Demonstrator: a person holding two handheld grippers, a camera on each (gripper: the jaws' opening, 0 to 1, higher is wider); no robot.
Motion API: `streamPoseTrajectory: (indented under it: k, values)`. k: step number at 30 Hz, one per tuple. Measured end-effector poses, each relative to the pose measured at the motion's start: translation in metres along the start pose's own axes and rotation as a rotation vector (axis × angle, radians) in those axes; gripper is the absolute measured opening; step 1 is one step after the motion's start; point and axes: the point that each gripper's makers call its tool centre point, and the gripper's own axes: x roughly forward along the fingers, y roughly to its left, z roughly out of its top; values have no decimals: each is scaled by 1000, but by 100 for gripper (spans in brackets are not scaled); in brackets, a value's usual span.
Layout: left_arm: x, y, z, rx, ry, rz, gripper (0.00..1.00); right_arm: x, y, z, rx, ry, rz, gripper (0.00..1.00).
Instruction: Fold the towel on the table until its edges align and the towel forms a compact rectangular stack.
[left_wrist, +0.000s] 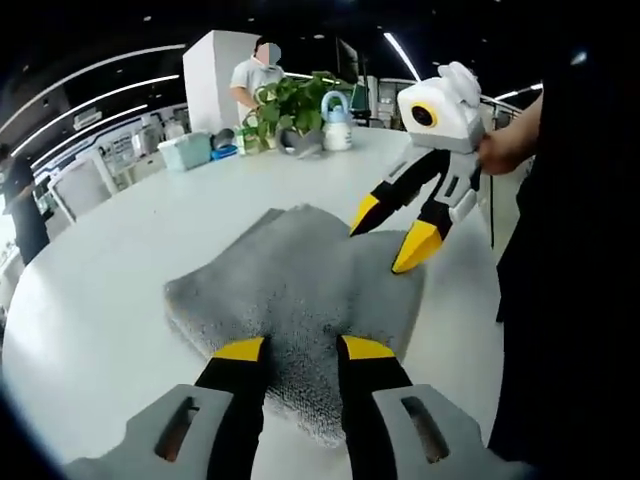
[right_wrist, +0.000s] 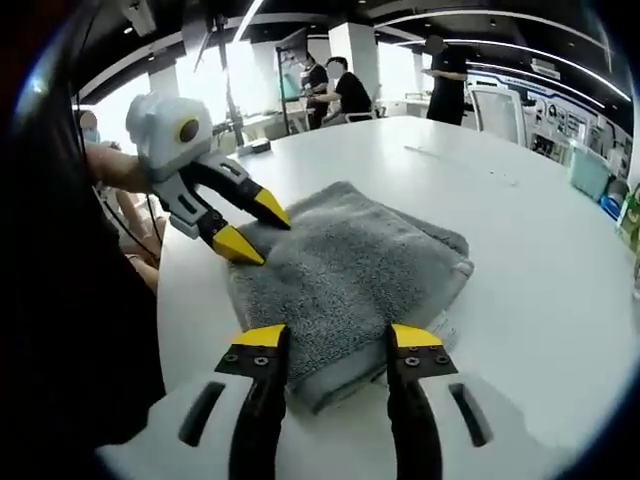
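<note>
The grey towel (right_wrist: 345, 275) lies already folded into a thick stack on the white table (right_wrist: 520, 250), and both the left tool (left_wrist: 302, 350) and the right tool (right_wrist: 337, 340) hover spread over its edges, so the next move is probably only squaring the edges.

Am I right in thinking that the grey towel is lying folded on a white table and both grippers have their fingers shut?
Not quite: both grippers are open. The right gripper view shows the right gripper and left gripper with fingers spread over the grey towel. It does lie folded on the white table.
</note>
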Motion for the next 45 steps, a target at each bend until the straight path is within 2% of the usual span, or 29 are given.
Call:
streamPoseTrajectory:
  k: [8, 11, 19, 21, 22, 23, 24, 25, 29, 35, 37, 45]
  values:
    - [7, 9, 3, -8, 3, -7, 29, 4, -10, 5, -13, 5, -8, 38]
    - [9, 13, 3, -58, 6, -20, 29, 4, -14, 9, -22, 11, -12, 38]
    - [11, 17, 4, -64, 29, -10, 29, -2, -22, 37, -62, -72, -44, 33]
    - [11, 17, 4, -65, 28, -8, 29, 5, -19, 34, -35, -51, -19, 35]
    - [11, 17, 4, -65, 29, -6, 29, 10, -13, 24, -43, 0, 20, 36]
    - [11, 17, 4, -64, 31, -5, 29, 14, -12, 16, -63, 40, 25, 36]
    - [11, 16, 3, -64, 32, -6, 29, 17, -15, 13, -106, 51, 8, 36]
    - [11, 17, 3, -68, 33, -6, 29, 19, -15, 16, -125, 29, -2, 36]
    - [12, 18, 2, -92, 30, -21, 29, 20, -18, 16, -63, 49, 14, 35]
    - [14, 22, 2, -115, 22, -47, 29, 24, -20, 17, -72, 103, 25, 35]
    - [15, 23, 3, -111, 20, -49, 29, 25, -21, 17, -101, 128, 29, 35]
    - [21, 35, 6, -117, 18, -38, 29, 32, -34, 23, -111, 129, 23, 35]
